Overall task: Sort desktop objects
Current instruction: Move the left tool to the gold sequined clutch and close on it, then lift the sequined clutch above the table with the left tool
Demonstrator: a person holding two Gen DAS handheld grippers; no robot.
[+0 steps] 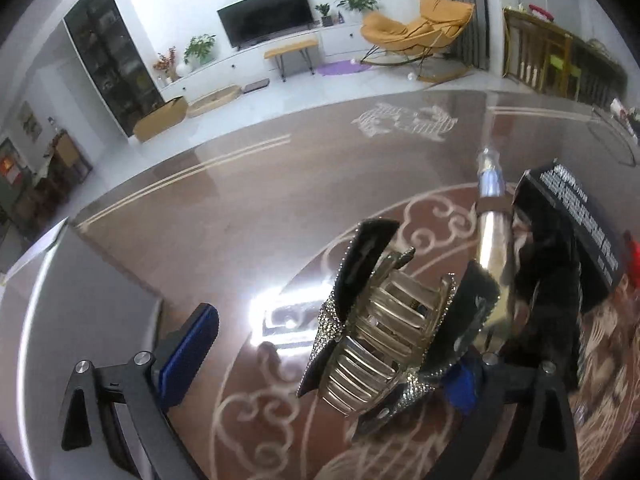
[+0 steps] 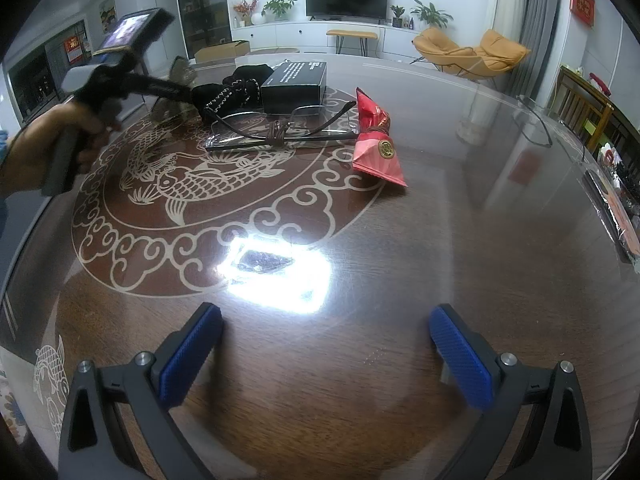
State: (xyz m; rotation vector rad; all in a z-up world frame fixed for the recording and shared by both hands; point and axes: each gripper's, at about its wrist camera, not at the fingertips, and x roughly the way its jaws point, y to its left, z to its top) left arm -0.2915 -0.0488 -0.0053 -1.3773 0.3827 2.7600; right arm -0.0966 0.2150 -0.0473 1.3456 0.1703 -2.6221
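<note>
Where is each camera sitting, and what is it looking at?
Left wrist view: sits on the left gripper, looking along its fingers at a sparkly hair claw clip between them, close over the table; only its blue pads show.
Right wrist view: sits on the right gripper, looking across the table at eyeglasses and a red packet; the person's hand on the other gripper's handle shows at left.
Both see the black box, the TV and yellow chair.
</note>
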